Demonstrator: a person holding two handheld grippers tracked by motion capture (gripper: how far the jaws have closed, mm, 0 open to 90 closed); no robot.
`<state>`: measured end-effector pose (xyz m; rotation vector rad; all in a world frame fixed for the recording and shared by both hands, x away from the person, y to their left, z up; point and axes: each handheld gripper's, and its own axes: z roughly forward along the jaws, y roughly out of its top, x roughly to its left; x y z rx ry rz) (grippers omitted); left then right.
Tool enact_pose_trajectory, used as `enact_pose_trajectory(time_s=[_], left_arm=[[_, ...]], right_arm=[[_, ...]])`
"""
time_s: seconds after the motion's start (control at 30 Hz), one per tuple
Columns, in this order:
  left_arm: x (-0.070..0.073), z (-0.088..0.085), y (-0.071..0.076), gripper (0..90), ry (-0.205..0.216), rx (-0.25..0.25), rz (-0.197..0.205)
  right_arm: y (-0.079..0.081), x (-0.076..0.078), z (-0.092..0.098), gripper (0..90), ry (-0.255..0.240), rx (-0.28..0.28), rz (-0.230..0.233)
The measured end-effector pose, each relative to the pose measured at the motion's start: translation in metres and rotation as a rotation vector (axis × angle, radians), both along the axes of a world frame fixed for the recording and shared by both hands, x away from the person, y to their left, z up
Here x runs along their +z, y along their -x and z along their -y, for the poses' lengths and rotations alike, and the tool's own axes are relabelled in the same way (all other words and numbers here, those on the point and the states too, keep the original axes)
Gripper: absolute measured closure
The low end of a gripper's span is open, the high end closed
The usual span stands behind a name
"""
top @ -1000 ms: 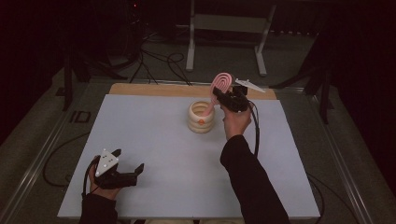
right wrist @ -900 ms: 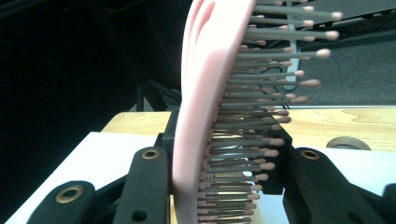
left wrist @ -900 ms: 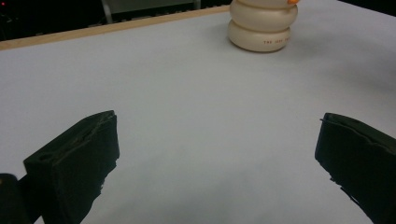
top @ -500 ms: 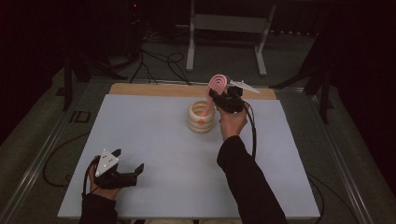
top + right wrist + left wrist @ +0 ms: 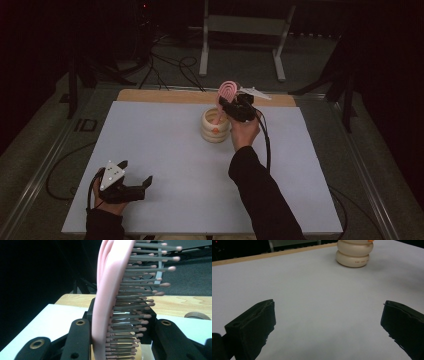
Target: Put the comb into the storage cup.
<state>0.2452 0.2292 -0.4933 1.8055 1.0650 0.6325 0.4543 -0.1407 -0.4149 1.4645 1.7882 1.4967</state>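
A pink hairbrush [image 5: 227,90] stands upright with my right gripper [image 5: 234,107] shut on it, just above and right of a cream ringed holder [image 5: 215,128] at the table's far middle. The brush's thin handle slants down toward the holder's mouth. In the right gripper view the brush [image 5: 110,290] and its grey bristles sit between the black jaws of my right gripper [image 5: 122,326]. My left gripper [image 5: 136,172] rests open at the front left, nothing between its jaws. In the left gripper view, my left gripper [image 5: 328,306] faces the holder [image 5: 354,252] far ahead.
The white table top [image 5: 150,145] has a wooden strip [image 5: 165,96] along its far edge. A metal stand [image 5: 240,30] and cables lie on the floor beyond. A round ring [image 5: 197,315] lies on the wood near the right gripper.
The right gripper has carried the hairbrush a little to the left, nearer over the holder. The left gripper has stayed where it was.
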Motion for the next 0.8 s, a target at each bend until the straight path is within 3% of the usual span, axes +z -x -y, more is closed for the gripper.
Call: enact_pose_trajectory(time_s=[0.8], left_arm=[[-0.0002, 0.0005, 0.0000, 0.8, -0.004, -0.004, -0.002]], right_arm=[[-0.0010, -0.0077, -0.0069, 63.3, 0.019, 0.010, -0.007]])
